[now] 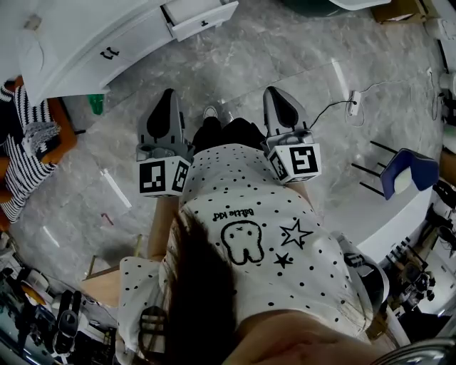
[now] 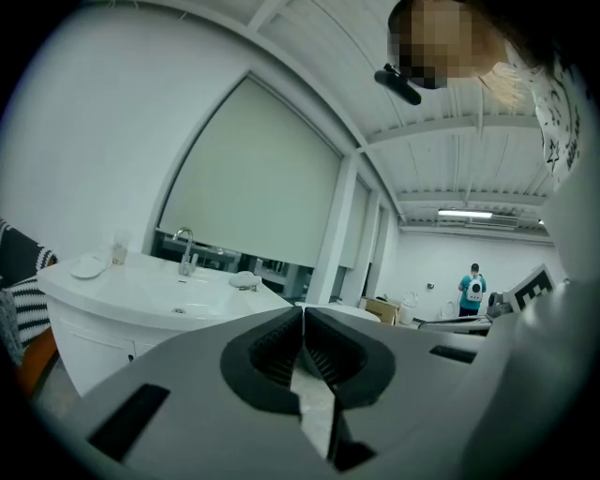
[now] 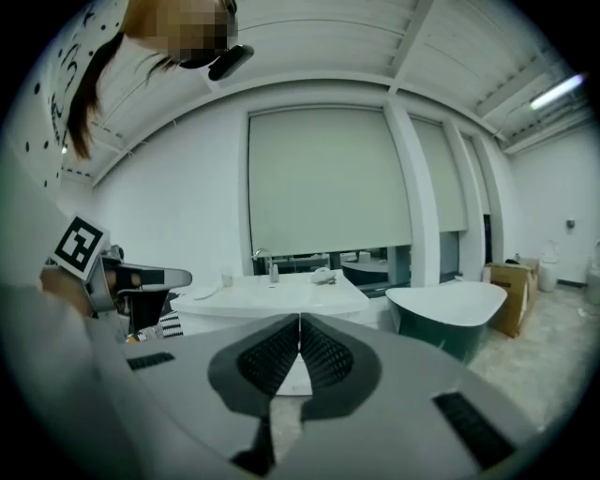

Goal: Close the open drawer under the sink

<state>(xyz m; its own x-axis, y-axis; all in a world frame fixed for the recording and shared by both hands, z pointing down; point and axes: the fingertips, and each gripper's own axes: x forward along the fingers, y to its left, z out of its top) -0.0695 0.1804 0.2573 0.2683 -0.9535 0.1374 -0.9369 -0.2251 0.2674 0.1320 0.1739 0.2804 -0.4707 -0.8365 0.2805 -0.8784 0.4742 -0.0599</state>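
While both are held over the grey marbled floor (image 1: 285,57), the left gripper (image 1: 168,96) & right gripper (image 1: 273,93) are seen w/ jaws pressed together, nothing between them. The open drawer (image 1: 201,16) is found at the top of the head view, pulled out of the white vanity (image 1: 135,36) below the sink (image 2: 173,302), well apart from both grippers. In the right gripper view a pale roller blind (image 3: 328,178) is shown behind the vanity, w/ a dark-sided bathtub (image 3: 448,305) to its right & a cardboard box (image 3: 511,281) beyond.
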